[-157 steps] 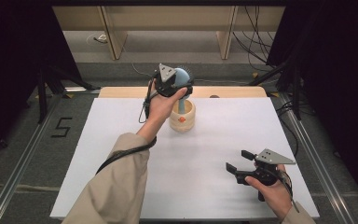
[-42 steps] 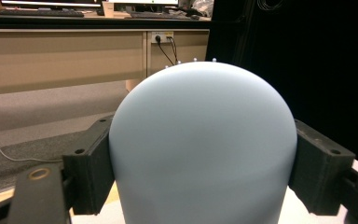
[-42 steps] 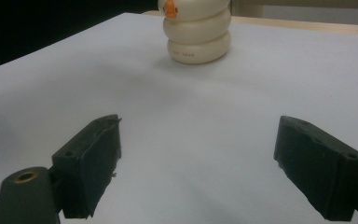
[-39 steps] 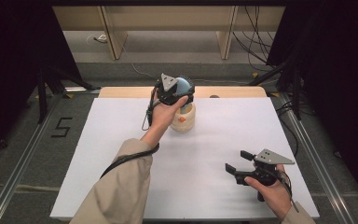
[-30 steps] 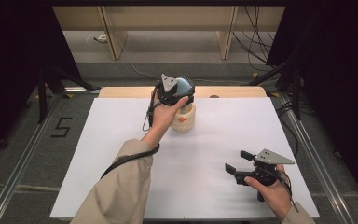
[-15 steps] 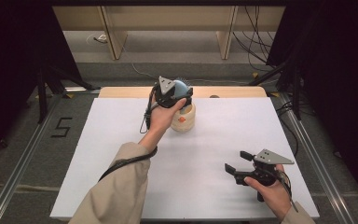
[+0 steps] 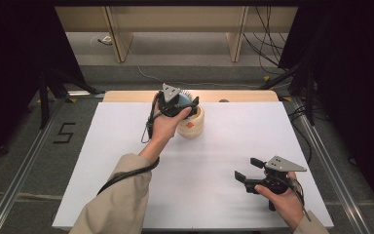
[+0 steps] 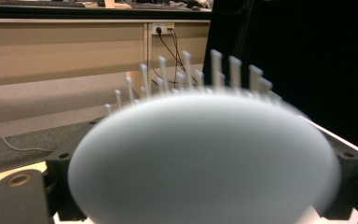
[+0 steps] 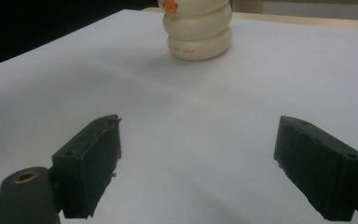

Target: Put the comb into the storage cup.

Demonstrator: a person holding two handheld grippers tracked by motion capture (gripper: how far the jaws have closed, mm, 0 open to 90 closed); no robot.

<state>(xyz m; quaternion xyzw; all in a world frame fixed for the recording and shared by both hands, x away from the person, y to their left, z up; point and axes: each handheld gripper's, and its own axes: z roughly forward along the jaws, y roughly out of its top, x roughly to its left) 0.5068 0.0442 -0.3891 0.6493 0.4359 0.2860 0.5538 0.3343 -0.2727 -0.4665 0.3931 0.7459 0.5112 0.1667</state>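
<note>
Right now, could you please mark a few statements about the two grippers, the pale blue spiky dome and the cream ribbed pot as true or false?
1. The pale blue spiky dome sits between the jaws of the left gripper. True.
2. The right gripper holds the cream ribbed pot. False: its jaws are wide open with nothing between them, well apart from the pot.
3. The pot stands upright on the white table sheet. True.
4. The dome lies flat on the sheet. False: it is up over the pot.
</note>
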